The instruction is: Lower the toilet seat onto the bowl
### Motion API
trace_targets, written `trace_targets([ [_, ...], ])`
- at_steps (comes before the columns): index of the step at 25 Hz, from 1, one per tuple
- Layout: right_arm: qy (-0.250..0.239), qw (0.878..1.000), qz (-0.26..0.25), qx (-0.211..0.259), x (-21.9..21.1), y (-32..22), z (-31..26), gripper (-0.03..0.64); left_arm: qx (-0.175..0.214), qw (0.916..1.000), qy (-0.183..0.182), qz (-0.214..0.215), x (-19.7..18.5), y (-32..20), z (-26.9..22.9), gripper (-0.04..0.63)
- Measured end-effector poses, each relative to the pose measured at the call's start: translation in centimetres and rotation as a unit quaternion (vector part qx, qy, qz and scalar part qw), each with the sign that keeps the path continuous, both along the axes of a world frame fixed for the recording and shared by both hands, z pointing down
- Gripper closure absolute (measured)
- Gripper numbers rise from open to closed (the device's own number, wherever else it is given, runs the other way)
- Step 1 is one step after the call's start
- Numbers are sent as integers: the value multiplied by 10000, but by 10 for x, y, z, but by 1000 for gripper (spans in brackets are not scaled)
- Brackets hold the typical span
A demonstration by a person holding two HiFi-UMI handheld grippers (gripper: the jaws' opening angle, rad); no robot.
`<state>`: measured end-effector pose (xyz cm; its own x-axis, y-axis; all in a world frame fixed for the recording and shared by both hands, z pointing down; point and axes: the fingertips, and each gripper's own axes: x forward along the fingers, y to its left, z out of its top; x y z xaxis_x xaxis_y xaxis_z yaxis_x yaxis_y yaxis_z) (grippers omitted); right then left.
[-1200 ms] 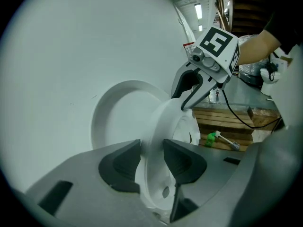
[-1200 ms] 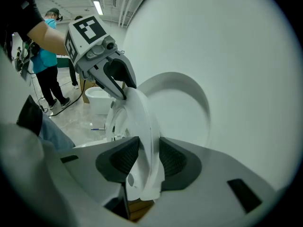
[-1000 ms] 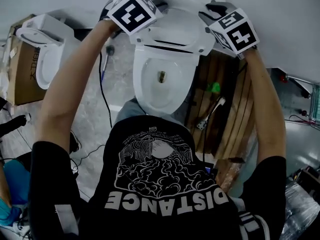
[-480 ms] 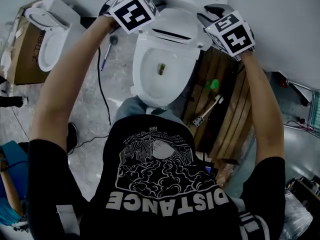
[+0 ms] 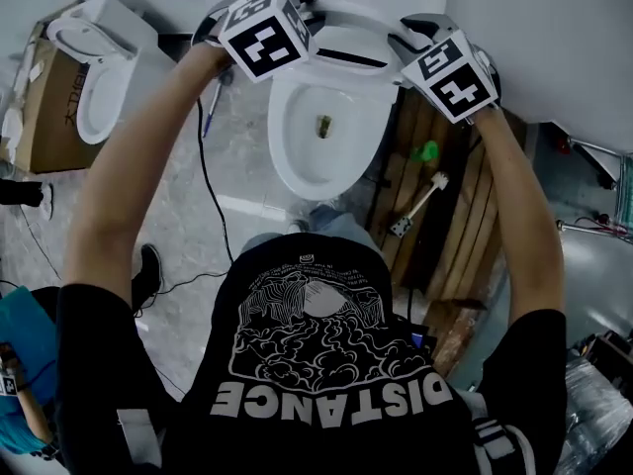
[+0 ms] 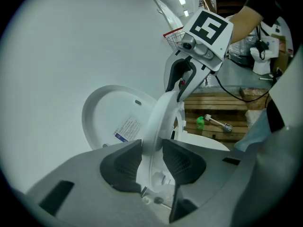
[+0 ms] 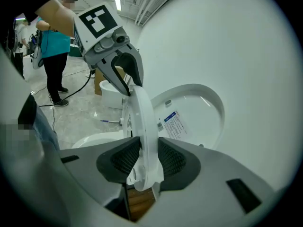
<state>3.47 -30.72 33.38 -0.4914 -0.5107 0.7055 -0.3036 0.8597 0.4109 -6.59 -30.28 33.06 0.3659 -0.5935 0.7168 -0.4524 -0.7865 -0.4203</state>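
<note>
White wall [image 5: 554,28] behind, grey stone floor [image 5: 188,216], wooden pallet [image 5: 445,216] to the right of the toilet. A second toilet [image 5: 89,77] stood on a cardboard box well apart to the left.

Toilet seat [image 6: 161,110]: raised, tilted a little forward of the lid [image 6: 113,112], which leaned upright against the wall. Seat was clear of the bowl [image 5: 280,132] and not yet lowered.

Left gripper [image 6: 151,155]: jaws had just been closing, with the seat's left side rim between them. Pads appeared to bear on both faces of the rim, so read as gripped.

Right gripper [image 7: 144,160]: jaws clamped on the seat's right side rim, one pad on each face.

Key relation: the two grips sat at opposite sides of the seat at about the same height, so neither hand was nearer. The hinge line ran across from one gripper to the other, at the back of the bowl. The bowl's open rim lay below the jaws and towards the person.

Judgement: the seat would have to swing about that hinge line, down and towards the person. Both hands should travel together to keep it from twisting.
</note>
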Motion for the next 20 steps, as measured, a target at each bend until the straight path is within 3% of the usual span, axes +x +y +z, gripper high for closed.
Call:
trace_targets([
  [9, 355, 9988, 88, 322, 1, 49, 16, 486, 231, 9992, -140, 289, 2, 51, 17, 456],
  [20, 811, 9955, 44, 493, 0, 112, 44, 489, 115, 9974, -294, 648, 3, 115, 50, 457],
])
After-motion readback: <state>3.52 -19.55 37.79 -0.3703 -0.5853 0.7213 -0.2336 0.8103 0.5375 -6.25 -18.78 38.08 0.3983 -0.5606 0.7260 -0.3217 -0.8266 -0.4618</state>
